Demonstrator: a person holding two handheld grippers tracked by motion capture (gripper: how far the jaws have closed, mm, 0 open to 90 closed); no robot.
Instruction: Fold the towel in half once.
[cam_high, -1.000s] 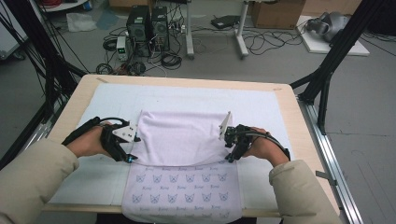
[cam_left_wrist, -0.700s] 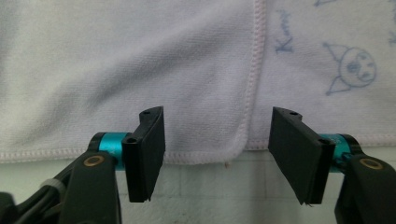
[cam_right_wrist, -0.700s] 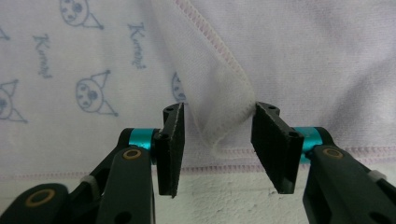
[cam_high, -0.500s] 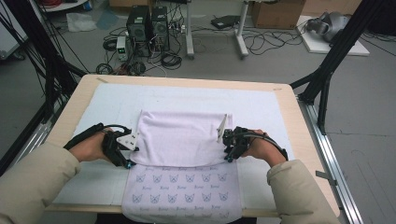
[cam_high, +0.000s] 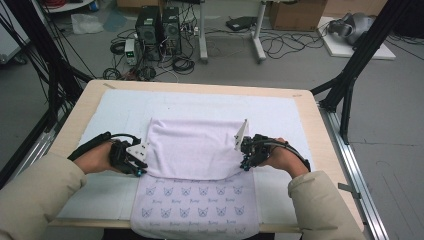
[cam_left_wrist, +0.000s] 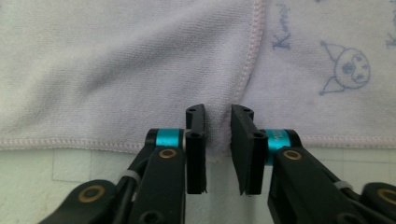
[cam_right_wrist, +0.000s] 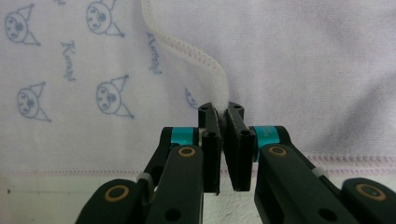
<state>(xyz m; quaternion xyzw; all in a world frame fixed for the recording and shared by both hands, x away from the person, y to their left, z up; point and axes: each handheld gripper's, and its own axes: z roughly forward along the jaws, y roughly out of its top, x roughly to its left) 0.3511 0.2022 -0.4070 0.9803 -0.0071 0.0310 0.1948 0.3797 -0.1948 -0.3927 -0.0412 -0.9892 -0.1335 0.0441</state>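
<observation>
Towel (cam_high: 195, 150): pale lilac, pink-stitched hem, printed with blue cat-like faces and script on its near part. Fingers (cam_left_wrist: 195, 140): black, on turquoise collars. Worktop (cam_high: 85, 107): light wood, apparently white-covered.

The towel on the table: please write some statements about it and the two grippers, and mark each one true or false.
1. The towel is partly folded over itself. True.
2. The right gripper pinches a towel edge. True.
3. The left gripper is lifted high above the table. False: it is low, at the towel's side edge.
4. The towel's print shows flowers. False: it shows small faces with pointed ears.
5. The grippers are at the same side of the towel. False: at opposite sides.
</observation>
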